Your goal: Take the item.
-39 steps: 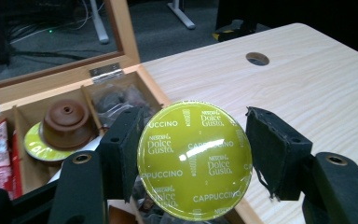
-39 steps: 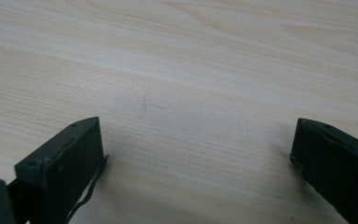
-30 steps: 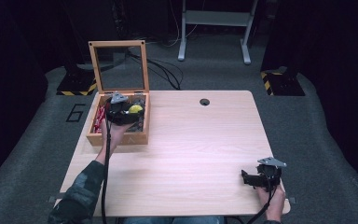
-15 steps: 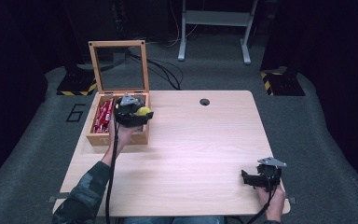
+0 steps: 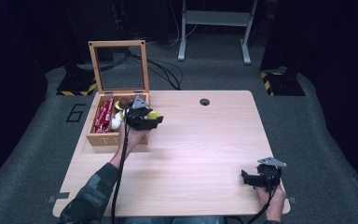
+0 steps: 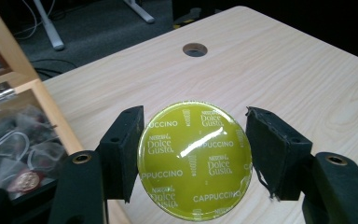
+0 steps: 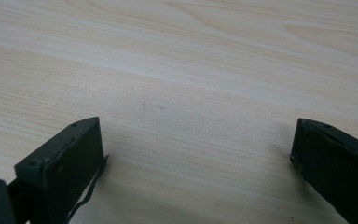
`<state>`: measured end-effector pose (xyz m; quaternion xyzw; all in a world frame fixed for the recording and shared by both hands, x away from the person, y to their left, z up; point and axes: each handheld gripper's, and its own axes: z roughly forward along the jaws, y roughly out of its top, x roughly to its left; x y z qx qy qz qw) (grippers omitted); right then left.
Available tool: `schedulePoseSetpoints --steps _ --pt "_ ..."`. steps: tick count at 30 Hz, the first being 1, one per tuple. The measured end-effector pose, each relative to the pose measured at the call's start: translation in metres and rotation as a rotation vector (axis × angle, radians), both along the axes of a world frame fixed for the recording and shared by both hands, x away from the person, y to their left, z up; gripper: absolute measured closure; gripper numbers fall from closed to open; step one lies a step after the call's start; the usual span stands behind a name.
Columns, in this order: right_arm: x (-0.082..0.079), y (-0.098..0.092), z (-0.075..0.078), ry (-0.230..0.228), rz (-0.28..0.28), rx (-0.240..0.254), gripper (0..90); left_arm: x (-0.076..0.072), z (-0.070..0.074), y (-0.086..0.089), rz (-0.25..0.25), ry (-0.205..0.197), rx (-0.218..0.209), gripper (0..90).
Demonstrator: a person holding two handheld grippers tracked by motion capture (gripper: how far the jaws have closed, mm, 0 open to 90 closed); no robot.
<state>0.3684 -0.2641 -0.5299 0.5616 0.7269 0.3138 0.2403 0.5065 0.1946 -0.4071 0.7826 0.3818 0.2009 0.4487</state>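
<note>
Right gripper rests at the table's near edge, jaws spread wide, nothing between them | Left gripper clamps a green coffee capsule, held above the tabletop just beside the open wooden box | Step, by appearance: carrying it out; next, a bare spot to lower onto before releasing.

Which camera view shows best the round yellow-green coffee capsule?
The left gripper view: the round yellow-green coffee capsule is close, its printed lid readable. The high view gives a small yellow spot; the right gripper view shows bare table.
</note>
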Motion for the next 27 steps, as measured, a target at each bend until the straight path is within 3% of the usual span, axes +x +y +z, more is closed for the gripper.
schedulePoseSetpoints --steps 13,24,27 --pt "0.0 0.0 0.0 0.001 0.003 -0.003 1.8 -0.001 -0.011 -0.04 -0.065 0.023 0.026 38.7" --pt "0.0 0.0 0.0 0.004 0.003 -0.006 1.9 0.0 -0.019 -0.061 -0.101 0.028 0.051 38.7" --pt "0.0 0.0 0.0 0.001 0.006 -0.005 1.9 0.002 -0.025 -0.065 -0.107 0.046 0.045 38.7"
